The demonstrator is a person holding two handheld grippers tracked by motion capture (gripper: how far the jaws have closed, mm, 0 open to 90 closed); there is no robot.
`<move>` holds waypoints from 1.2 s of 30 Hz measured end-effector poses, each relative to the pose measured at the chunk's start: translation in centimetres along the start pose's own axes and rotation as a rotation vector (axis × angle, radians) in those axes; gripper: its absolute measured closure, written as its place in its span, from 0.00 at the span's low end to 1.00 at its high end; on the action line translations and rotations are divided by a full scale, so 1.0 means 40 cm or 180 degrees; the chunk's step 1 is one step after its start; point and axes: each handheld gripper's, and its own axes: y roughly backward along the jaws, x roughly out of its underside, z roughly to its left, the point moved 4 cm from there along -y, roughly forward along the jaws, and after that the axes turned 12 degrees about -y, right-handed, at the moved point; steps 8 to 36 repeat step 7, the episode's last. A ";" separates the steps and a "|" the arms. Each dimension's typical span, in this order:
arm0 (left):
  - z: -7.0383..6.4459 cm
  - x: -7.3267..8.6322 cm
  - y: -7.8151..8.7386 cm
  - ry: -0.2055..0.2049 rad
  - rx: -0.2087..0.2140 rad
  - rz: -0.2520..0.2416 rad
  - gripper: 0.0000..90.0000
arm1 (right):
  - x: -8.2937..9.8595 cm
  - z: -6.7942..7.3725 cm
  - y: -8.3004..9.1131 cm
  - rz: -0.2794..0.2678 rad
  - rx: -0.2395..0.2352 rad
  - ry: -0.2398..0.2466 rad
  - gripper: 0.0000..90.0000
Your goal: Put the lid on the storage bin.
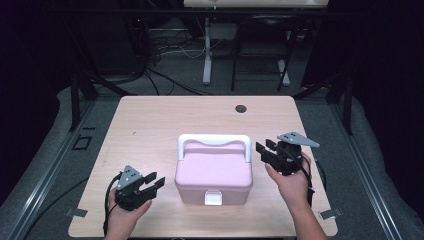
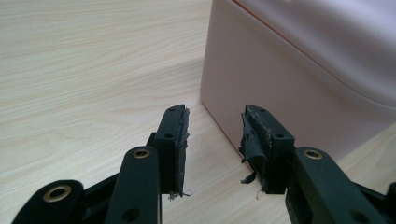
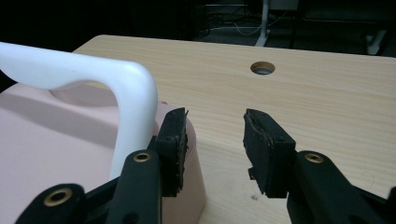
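Pink plastic is what the box (image 1: 214, 172) is made of, and in the high view it is sitting near the front middle of the wooden table (image 1: 150, 125). Its white handle (image 1: 214, 141) is standing up along the back edge of the lid, and a white latch (image 1: 213, 198) is showing on the front wall. The left gripper (image 1: 152, 182) is staying just beside the left wall of the box, with its jaws spread and nothing between them. The right gripper (image 1: 266, 150) is waiting near the right end of the handle, its jaws spread as well. A round cable hole (image 1: 241, 108) is lying in the table further back. No brand, label or writing is showing on the box.

In the left gripper view, the left gripper (image 2: 215, 135) is pointing at the lower corner of the box (image 2: 289, 84); the jaws are apart and holding nothing, and the corner is lying a little beyond their tips.

In the right gripper view, the right gripper (image 3: 215, 135) is standing with jaws apart and empty. The handle (image 3: 93, 79) is bending down just beside one jaw, above the pink lid (image 3: 51, 135). The cable hole (image 3: 262, 68) is showing behind on the table (image 3: 327, 98).
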 end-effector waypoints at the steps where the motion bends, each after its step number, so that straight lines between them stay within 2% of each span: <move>1: 0.001 0.001 -0.001 0.0003 -0.0003 0.0013 0.67 | 0.000 0.002 0.004 0.0042 -0.0018 -0.0004 0.66; 3: 0.002 0.002 -0.002 0.0013 -0.0006 0.0008 0.66 | -0.003 0.007 0.004 -0.0019 -0.0052 -0.0011 0.66; 5: 0.002 0.002 -0.001 0.0018 -0.0011 0.0000 0.66 | -0.006 0.013 0.012 0.0042 -0.0126 -0.0031 0.64; 7: 0.002 0.001 -0.001 0.0021 -0.0018 -0.0011 0.66 | -0.010 0.024 0.016 -0.0011 -0.0293 -0.0072 0.61; 36: 0.002 0.001 -0.001 0.0021 -0.0018 -0.0011 0.66 | -0.010 0.024 0.016 -0.0011 -0.0293 -0.0072 0.61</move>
